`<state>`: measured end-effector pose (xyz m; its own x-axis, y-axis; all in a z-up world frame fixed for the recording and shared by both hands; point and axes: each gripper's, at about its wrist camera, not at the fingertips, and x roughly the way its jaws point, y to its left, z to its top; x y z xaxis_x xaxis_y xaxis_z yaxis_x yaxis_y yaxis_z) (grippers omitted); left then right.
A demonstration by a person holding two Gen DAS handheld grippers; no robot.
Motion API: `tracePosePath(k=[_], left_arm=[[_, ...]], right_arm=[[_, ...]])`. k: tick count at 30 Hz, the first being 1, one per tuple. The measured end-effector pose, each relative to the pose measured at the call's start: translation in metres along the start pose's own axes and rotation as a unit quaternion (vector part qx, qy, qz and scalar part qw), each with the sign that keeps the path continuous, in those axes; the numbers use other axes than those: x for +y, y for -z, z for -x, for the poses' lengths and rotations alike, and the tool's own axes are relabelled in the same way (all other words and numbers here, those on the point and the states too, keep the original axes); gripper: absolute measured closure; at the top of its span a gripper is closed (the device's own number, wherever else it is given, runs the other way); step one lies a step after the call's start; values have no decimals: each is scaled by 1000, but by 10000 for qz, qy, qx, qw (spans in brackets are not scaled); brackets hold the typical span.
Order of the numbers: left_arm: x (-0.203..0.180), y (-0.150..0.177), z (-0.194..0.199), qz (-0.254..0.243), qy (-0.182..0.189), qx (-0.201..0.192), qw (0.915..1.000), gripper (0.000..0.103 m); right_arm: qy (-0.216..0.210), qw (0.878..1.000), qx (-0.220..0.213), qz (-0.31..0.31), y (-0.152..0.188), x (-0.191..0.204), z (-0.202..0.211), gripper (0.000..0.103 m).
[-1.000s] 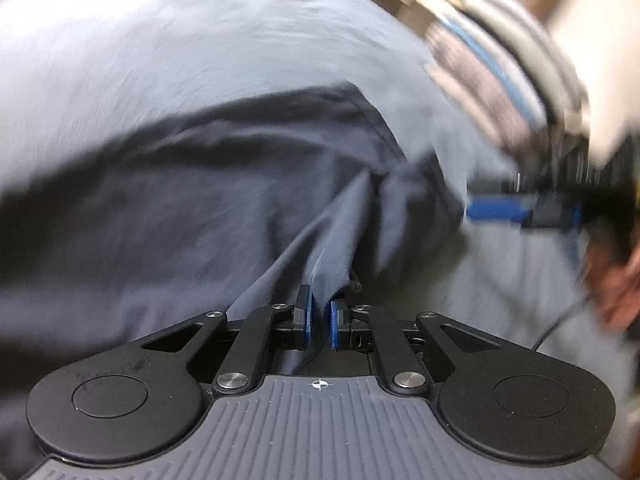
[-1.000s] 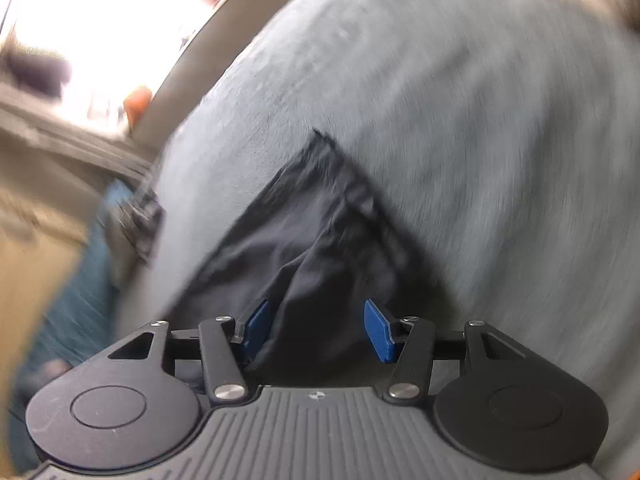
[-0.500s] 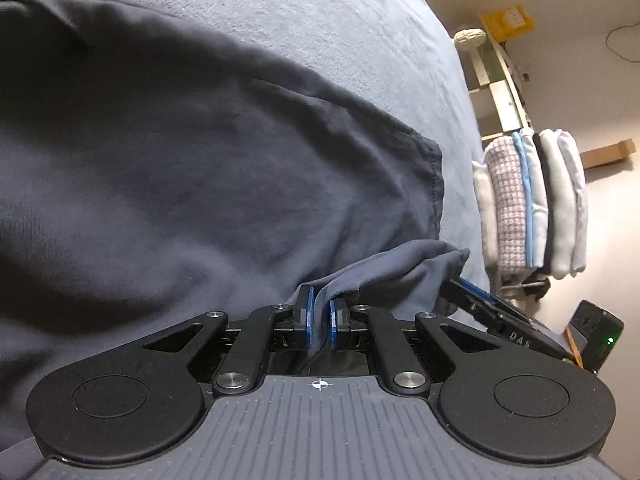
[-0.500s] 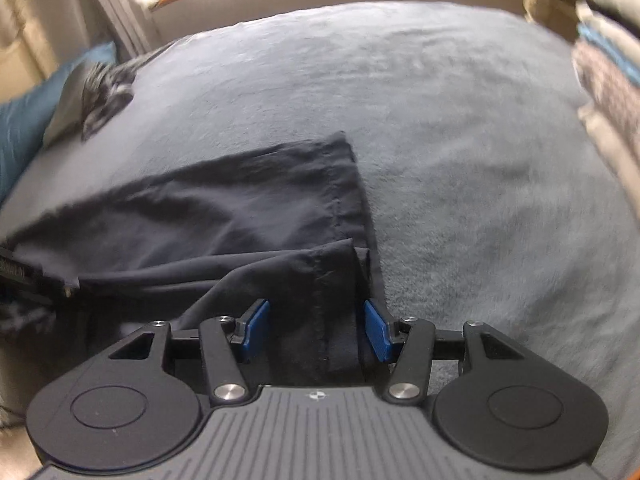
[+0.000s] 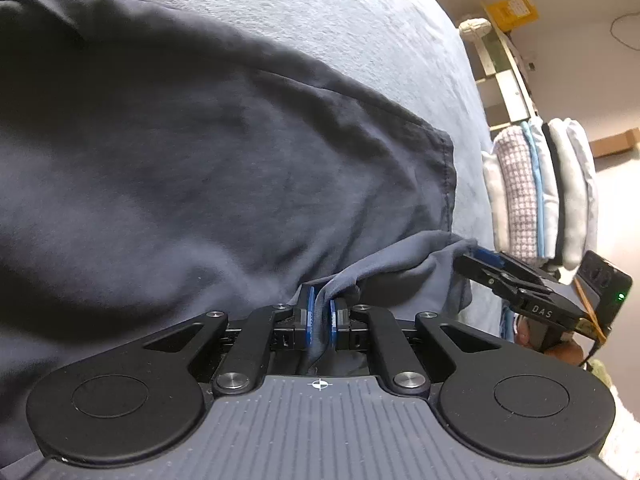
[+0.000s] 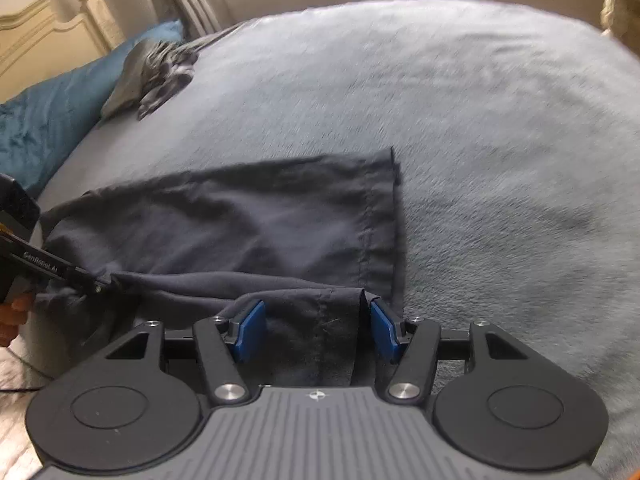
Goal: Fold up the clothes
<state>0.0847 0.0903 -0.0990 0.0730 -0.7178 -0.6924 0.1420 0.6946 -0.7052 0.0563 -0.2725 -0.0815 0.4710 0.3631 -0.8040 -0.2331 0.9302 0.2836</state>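
Observation:
A dark navy garment [image 5: 208, 168] lies spread on the grey bed cover [image 5: 320, 12]; it also shows in the right wrist view [image 6: 248, 220]. My left gripper [image 5: 320, 316] is shut on a fold of the garment's near edge. My right gripper [image 6: 316, 332] is open, its blue pads either side of the hemmed corner [image 6: 344, 300] of the garment without pinching it. The right gripper [image 5: 516, 284] shows at the right of the left wrist view, at the cloth's corner. The left gripper [image 6: 52, 264] shows at the left of the right wrist view, holding the cloth edge.
A stack of folded clothes [image 5: 540, 192] stands beyond the bed's right side, with a pale shelf frame [image 5: 500, 60] behind. A teal pillow [image 6: 52, 120] and a crumpled dark garment [image 6: 160, 72] lie at the head of the bed. The grey cover [image 6: 500, 160] stretches to the right.
Both grippers have come down to the bed with the garment's near edge, and the cloth now lies spread flat. The left gripper stays shut on it; the right stays open.

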Motion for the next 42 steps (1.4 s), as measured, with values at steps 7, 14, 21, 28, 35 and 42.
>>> tracePosePath(k=[7, 14, 21, 28, 35, 42], left_arm=[[-3, 2, 0, -203, -90, -10, 9998, 97], [-5, 3, -1, -281, -162, -26, 9995, 97], [-7, 4, -2, -349, -217, -43, 9991, 96], [-7, 3, -4, -384, -260, -30, 9989, 96], [-10, 2, -4, -440, -337, 8, 9985, 96], [-7, 1, -4, -393, -283, 11, 9988, 96]], right_arm=[[-312, 9989, -214, -273, -11, -24, 7, 42], [-738, 9963, -28, -428, -15, -37, -15, 41], [-980, 9944, -219, -341, -22, -40, -7, 42], [-1683, 9838, 146, -599, -32, -48, -25, 41], [-2393, 9584, 551, -1456, -27, -81, -44, 42], [-2775, 9389, 906, -1823, -3, -93, -32, 42]])
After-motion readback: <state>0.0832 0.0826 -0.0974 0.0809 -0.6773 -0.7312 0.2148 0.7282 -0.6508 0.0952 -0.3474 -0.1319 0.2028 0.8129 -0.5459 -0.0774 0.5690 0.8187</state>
